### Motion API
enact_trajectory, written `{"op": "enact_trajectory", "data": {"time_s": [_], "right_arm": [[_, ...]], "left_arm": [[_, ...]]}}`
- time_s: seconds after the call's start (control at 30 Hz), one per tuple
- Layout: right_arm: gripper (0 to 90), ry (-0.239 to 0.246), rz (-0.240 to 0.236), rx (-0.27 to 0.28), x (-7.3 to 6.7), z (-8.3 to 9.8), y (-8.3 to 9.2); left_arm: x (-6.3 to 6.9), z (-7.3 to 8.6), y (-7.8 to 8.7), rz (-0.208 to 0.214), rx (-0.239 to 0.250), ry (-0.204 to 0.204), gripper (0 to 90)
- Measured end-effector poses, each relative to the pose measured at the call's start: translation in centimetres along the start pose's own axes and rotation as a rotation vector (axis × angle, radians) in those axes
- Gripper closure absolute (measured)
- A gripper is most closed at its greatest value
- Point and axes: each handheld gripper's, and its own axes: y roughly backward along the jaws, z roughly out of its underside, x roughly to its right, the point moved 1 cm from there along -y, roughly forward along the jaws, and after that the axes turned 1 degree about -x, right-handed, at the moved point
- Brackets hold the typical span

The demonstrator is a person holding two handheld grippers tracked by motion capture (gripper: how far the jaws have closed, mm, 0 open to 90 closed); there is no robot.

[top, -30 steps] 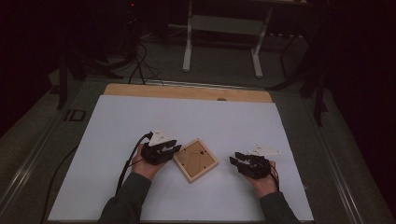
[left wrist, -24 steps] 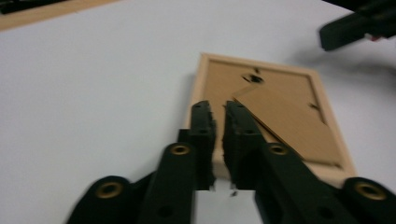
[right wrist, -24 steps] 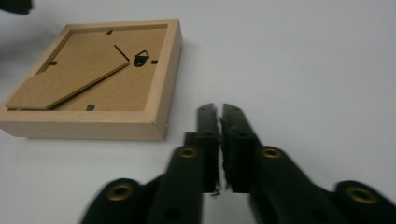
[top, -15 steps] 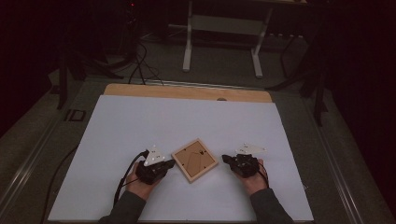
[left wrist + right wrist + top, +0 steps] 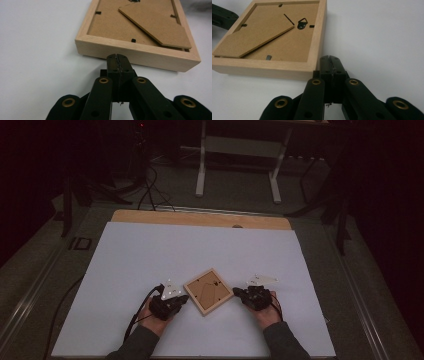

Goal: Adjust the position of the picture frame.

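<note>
I had the square pale wooden picture frame (image 5: 208,291) lying back-up on the white table sheet (image 5: 150,250), near the front edge, its brown fibreboard stand (image 5: 155,23) uppermost. My left gripper (image 5: 182,299) sat just left of it, clenched on nothing; my right gripper (image 5: 238,293), also clenched empty, sat just right.
</note>
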Motion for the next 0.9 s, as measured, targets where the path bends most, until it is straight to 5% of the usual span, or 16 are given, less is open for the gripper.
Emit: {"op": "enact_trajectory", "data": {"time_s": [0.67,0.9], "right_arm": [[89.7,0.005,-0.017,-0.008,-0.8,0.2,-0.2],[89.7,0.029,-0.027,-0.025,-1.8,0.2,-0.5]], "left_arm": [[-0.7,-0.8,-0.9,-0.033,-0.028,0.024,90.0],[-2.0,-1.2,-1.4,-0.045,-0.017,0.068,90.0]]}}
